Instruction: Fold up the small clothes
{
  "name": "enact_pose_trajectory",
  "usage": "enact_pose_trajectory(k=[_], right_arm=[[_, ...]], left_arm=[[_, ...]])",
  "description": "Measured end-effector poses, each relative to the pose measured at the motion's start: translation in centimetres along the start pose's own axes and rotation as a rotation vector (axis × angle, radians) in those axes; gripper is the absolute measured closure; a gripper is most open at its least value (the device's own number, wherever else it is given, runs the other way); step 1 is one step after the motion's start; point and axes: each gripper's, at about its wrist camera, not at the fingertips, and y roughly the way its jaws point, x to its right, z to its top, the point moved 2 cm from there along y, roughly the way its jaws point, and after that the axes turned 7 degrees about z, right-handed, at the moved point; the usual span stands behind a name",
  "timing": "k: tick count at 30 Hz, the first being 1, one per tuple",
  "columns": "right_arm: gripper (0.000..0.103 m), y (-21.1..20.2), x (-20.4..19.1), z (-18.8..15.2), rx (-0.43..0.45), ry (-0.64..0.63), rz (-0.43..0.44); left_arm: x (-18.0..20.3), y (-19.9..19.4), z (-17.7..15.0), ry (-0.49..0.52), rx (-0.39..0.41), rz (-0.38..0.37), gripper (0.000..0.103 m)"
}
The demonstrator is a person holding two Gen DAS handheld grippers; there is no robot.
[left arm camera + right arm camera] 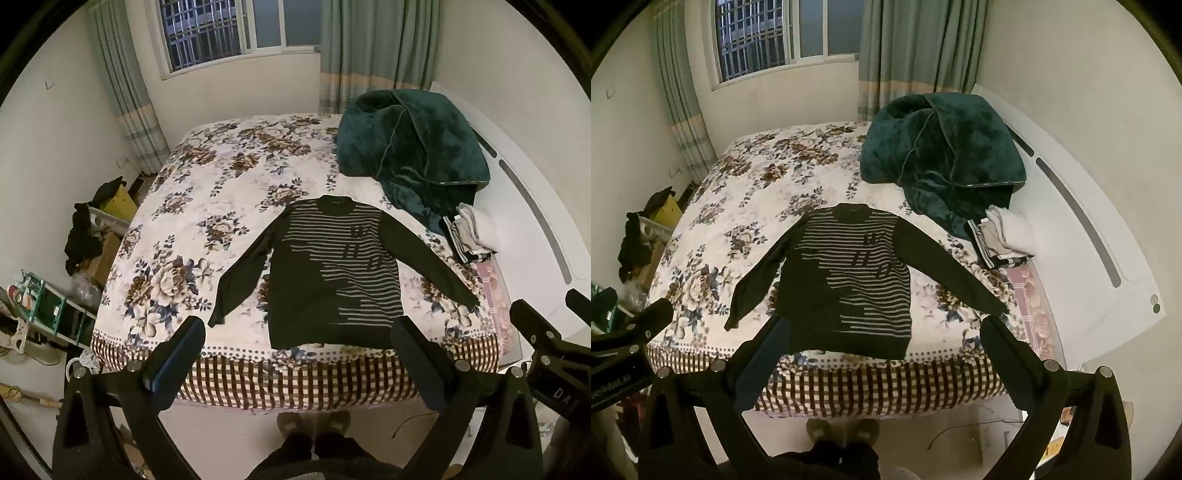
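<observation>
Dark knit with pale stripes, the sweater [332, 273] lies flat and face up on the floral bedspread [221, 177], close to the bed's near edge and roughly midway along it. Going from left to right across it: the left sleeve [240, 273] runs out at a slant toward the near left corner, the body sits square with its hem just short of the checked border, and the right sleeve [428, 258] stretches toward the right edge. Neither sleeve is turned in and the body shows no crease, so by my reading the folding has not begun; the garment is only spread out ready, and every fold is left to do. Beyond it, toward the far right corner, a green plush blanket [413, 147] is heaped, and just beside that, on the right edge, sits a small stack of folded cloths [472, 232], possibly finished pieces, though I cannot tell.

Both sets of tongs hang above the near edge, angled down at the bed. The left gripper [297, 350] stands with its jaws as wide as they go, nothing between them, touching no cloth. The right gripper [882, 354] is likewise spread fully, empty, clear of the sweater. At the bottom of each view the person's slippers [314, 421] show on the floor.
</observation>
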Motion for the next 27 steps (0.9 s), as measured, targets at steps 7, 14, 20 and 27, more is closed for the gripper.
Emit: enact_pose_trajectory(k=[7,14,20,27], right_arm=[[0.0,0.1,0.0,0.0,0.0,0.001,0.008],[0.0,-0.6,-0.2,0.6,0.005,0.005,0.009],[0.0,-0.7,-0.3,0.6,0.009,0.004,0.005],[0.0,-1.0,-0.7,0.5,0.014,0.001,0.001]], left_arm=[[0.0,0.2,0.1,0.002,-0.002,0.001,0.0],[0.0,0.1,0.0,0.002,0.003,0.001,0.0],[0.0,0.1,0.0,0.002,0.007,-0.001,0.0],[-0.7,-0.7,1.0,0.006,0.012,-0.004,0.0]])
